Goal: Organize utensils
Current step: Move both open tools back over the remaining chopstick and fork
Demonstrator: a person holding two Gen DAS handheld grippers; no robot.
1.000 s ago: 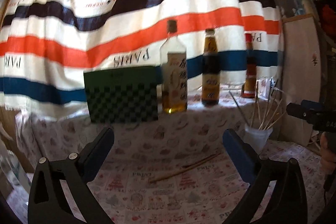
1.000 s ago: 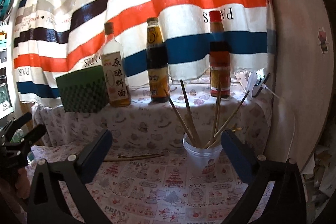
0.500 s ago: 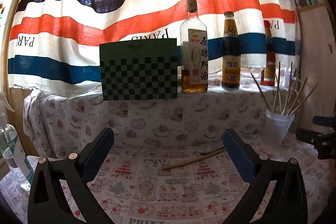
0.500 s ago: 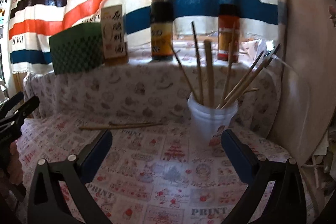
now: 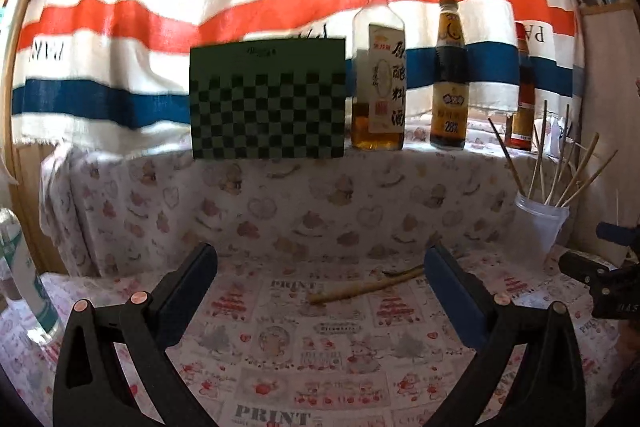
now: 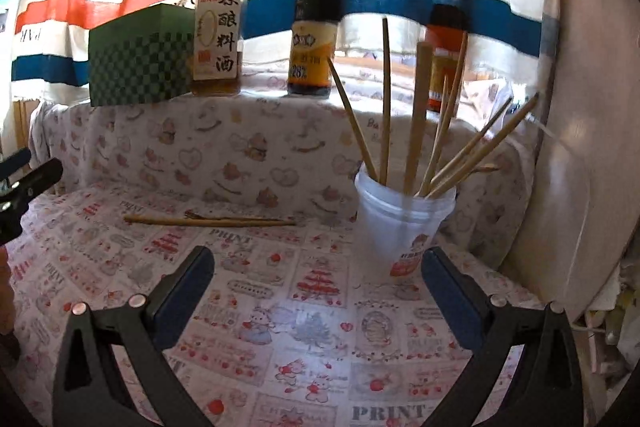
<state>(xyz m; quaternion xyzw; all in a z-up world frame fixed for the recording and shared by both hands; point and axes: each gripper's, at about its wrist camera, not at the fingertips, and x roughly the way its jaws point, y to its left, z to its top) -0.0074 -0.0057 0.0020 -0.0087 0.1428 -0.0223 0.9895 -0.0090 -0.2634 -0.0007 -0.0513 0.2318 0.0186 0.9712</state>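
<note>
Straight ahead in the left wrist view, the left gripper [image 5: 318,267] hangs low over the printed tablecloth [image 5: 280,347] with its jaws spread wide and nothing between them. A pair of loose chopsticks [image 5: 366,285] lies flat on the cloth just beyond the right fingertip, pointing toward a plastic cup [image 5: 542,223] of upright chopsticks at the far right. On the raised ledge behind stand a green checkered box [image 5: 267,99], a cooking wine bottle [image 5: 378,75] with Chinese characters on its label, and a dark sauce bottle [image 5: 450,79] marked "28%". The cloth repeats the word "PRINT"; the striped curtain [image 5: 120,27] shows mirrored lettering, likely "PARIS".

From the right wrist view, the right gripper [image 6: 318,267] is likewise released and empty, near the cup [image 6: 402,223], which sits just left of its right fingertip. The loose pair [image 6: 208,221] rests well to the left. The wine label reads 原酿料酒.

I judge two risks. The thin sticks lie flush on soft cloth, so closing jaws may pinch fabric or catch only one stick. And the cup looks light and top-heavy with splayed sticks; a bump while inserting could tip it.
</note>
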